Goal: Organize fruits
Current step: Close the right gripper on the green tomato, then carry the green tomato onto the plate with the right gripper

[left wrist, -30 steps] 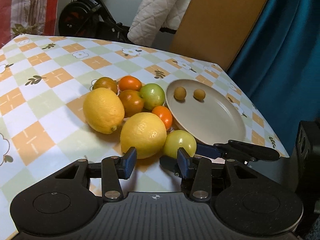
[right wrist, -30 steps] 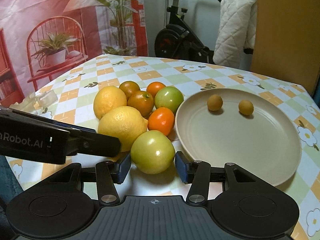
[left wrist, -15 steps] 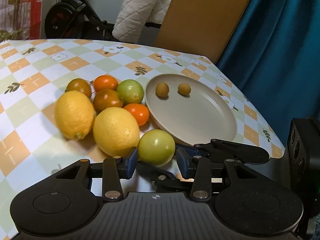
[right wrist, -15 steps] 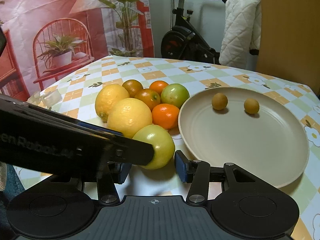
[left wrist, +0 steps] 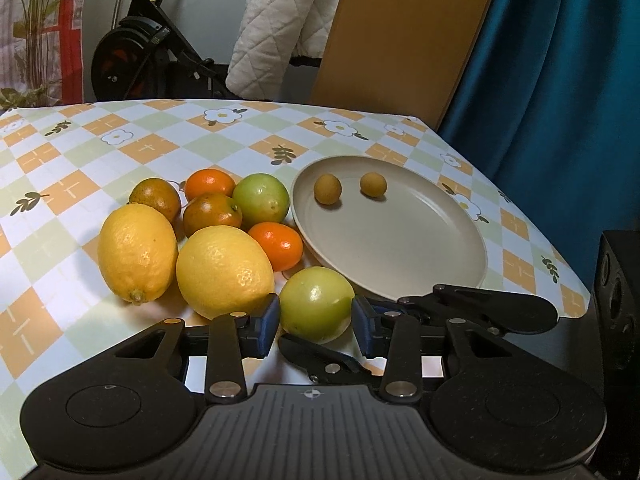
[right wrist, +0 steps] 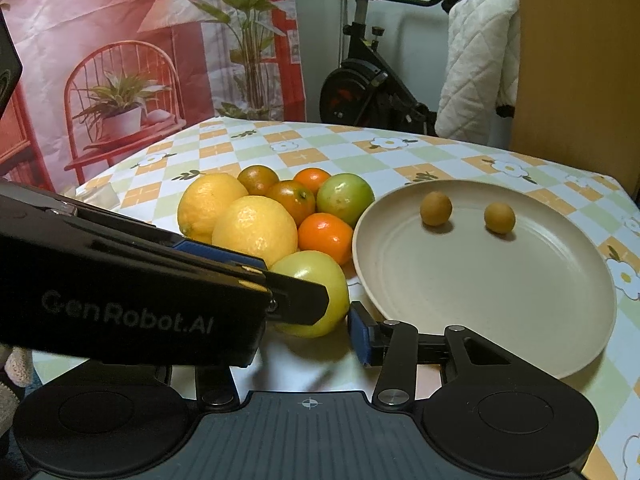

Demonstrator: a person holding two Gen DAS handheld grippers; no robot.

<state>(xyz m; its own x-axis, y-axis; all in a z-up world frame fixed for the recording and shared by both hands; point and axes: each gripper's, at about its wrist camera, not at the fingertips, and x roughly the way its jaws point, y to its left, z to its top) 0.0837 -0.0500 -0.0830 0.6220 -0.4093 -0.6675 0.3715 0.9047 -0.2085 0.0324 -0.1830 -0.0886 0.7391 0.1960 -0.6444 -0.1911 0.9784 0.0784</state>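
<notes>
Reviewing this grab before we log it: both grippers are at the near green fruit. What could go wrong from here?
1. Left gripper and right gripper both bracket the near green fruit; their fingers may collide.
2. That fruit touches the front lemon, so lifting it could set the pile rolling.
3. It sits by the plate rim; a slip could knock the plate.

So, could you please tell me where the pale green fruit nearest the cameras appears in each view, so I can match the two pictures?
Left wrist view: the pale green fruit sits low and central, between the blue pads of the left tool.
Right wrist view: the same fruit lies left of centre, partly hidden behind the left tool's black finger.
Shared landmark: the beige plate just right of the fruit, holding two small brown fruits.
</notes>
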